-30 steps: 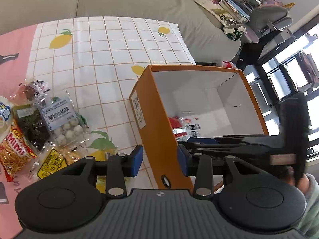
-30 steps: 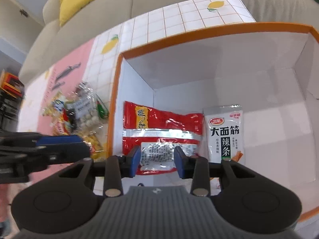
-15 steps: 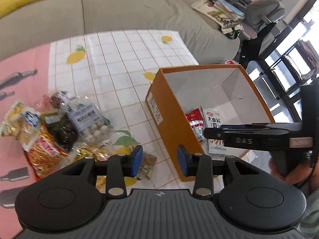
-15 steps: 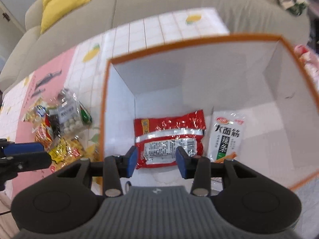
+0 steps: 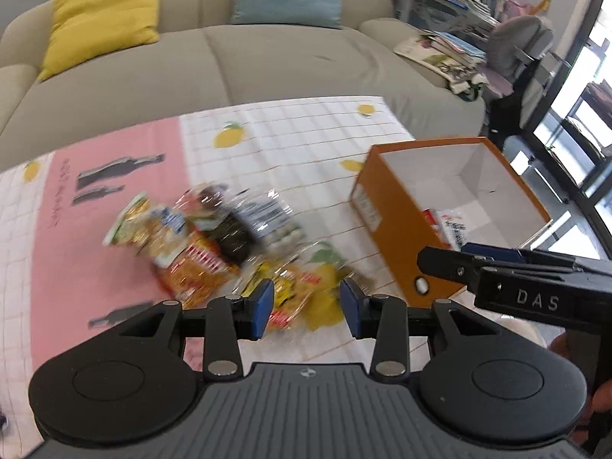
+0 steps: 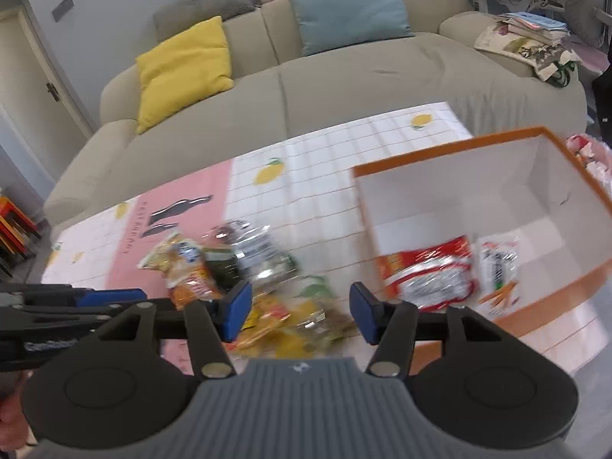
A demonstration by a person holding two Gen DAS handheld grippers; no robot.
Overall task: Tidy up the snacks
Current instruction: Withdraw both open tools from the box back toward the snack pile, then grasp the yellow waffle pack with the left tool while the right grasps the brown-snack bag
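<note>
An orange box with a white inside stands on the table at the right. In it lie a red snack packet and a white packet. A pile of snack bags lies left of the box, and it also shows in the right wrist view. My left gripper is open and empty, above the near yellow bags. My right gripper is open and empty, above the near bags, and it shows from the side in the left wrist view.
The table carries a pink and white lemon-print cloth. A beige sofa with a yellow cushion and a blue cushion runs behind it. A chair and stacked papers stand at the far right.
Both grippers have pulled back and up from the box and swung left toward the snack pile. The right gripper's jaws have opened wider. The packets stay in the box.
</note>
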